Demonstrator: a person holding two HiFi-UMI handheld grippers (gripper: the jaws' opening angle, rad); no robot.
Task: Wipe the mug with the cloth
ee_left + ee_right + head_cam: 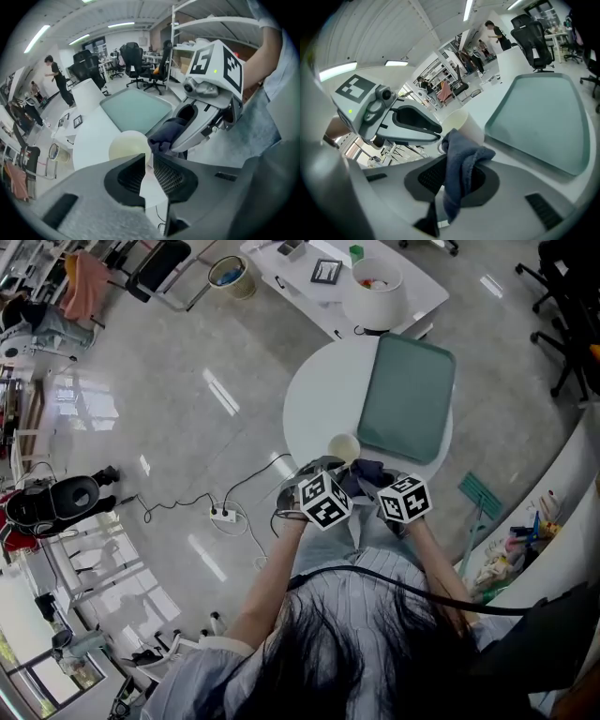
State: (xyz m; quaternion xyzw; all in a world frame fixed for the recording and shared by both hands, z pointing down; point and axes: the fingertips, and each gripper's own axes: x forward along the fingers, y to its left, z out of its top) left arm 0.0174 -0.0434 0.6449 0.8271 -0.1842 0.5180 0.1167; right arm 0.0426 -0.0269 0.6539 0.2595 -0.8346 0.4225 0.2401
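A cream mug (344, 446) stands near the front edge of the round white table (314, 399). My left gripper (328, 470) is right behind it, pointing steeply down. In the left gripper view its jaws (149, 161) stand almost together at the mug (127, 146), apparently pinching the thin handle. My right gripper (373, 474) is shut on a dark blue cloth (367, 471). In the right gripper view the cloth (461, 159) hangs folded between the jaws (457, 176), close beside the mug (464, 123) and its handle (439, 147).
A green tray (408, 395) lies on the table behind the mug. Further back is a white desk (309, 277) with a white tub (375, 292) and small items. A power strip with cables (223, 515) lies on the floor at left. Office chairs (562, 306) stand at right.
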